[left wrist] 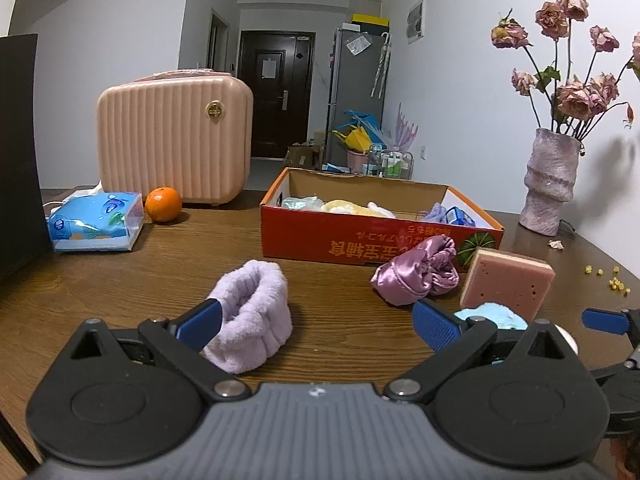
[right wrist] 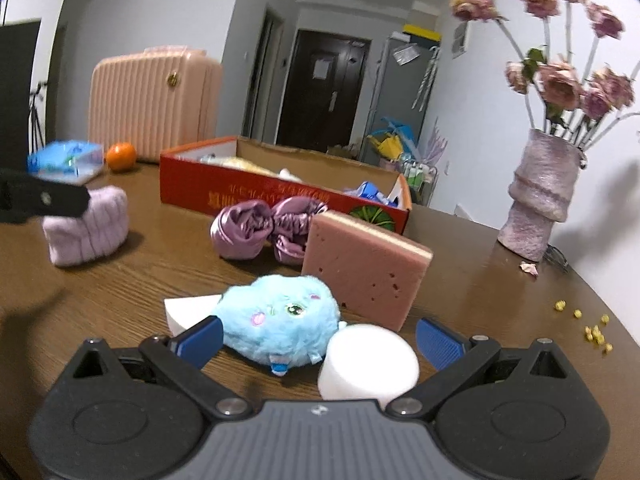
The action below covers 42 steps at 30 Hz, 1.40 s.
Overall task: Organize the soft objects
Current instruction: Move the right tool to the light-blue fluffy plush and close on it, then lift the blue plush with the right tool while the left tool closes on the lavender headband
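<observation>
A fluffy lilac headband [left wrist: 251, 316] lies on the wooden table [left wrist: 328, 280]; my left gripper [left wrist: 318, 326] is open, its left finger touching the headband's left side. It also shows in the right wrist view [right wrist: 86, 230]. My right gripper [right wrist: 318, 338] is open around a blue plush toy [right wrist: 280, 322] and a white foam cylinder [right wrist: 368, 362]. A purple satin scrunchie [right wrist: 264, 230] and a pink sponge [right wrist: 364, 272] lie ahead. The red cardboard box [left wrist: 360, 236] holds several soft items.
A pink case [left wrist: 174, 142], an orange [left wrist: 163, 204] and a blue tissue pack [left wrist: 96, 222] stand at the back left. A vase of dried roses [left wrist: 550, 184] is at the right. Yellow crumbs [right wrist: 592, 330] lie near the table's right edge.
</observation>
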{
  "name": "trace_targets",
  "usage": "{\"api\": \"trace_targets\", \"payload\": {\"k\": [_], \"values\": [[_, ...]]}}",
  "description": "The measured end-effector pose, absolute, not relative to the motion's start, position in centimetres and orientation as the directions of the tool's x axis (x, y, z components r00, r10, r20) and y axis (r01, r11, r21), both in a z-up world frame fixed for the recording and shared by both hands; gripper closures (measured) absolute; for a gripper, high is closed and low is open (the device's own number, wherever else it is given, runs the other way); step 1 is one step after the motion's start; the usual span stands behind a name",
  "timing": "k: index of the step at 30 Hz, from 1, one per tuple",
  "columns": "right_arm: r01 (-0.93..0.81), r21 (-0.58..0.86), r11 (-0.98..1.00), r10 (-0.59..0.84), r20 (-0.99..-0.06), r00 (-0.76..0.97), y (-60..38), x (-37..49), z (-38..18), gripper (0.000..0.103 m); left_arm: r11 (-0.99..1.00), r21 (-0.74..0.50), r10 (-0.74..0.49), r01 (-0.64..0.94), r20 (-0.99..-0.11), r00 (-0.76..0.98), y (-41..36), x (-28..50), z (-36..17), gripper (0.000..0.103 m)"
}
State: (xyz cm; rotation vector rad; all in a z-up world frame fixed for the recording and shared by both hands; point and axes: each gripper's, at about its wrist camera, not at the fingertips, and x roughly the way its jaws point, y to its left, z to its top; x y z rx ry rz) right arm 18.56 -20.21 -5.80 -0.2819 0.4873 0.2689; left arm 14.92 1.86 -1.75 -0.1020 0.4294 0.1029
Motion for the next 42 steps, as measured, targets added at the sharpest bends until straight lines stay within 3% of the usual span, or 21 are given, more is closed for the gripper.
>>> {"api": "trace_targets", "payload": {"k": [16,33,42], "values": [[-0.379,-0.194,0.905,0.211,-0.569,0.795,-17.1,23.9,-6.9,0.002,0.982,-0.090,0.114,-0.169,-0.436,0.893,5.3,15.6,-2.0,0.000],[-0.397,-0.128,0.909,0.259,-0.574,0.777,-17.7,24.2,-7.3,0.025,0.979,-0.105,0.112,-0.176,-0.447,0.888,6.4,15.8,-2.1,0.000],[-0.387,-0.108,0.916,0.276,-0.531,0.801,-18.0,22.9,-6.7,0.029,0.978,-0.104,0.114,-0.178,-0.450,0.886,6.4,15.8,-2.1,0.000]]}}
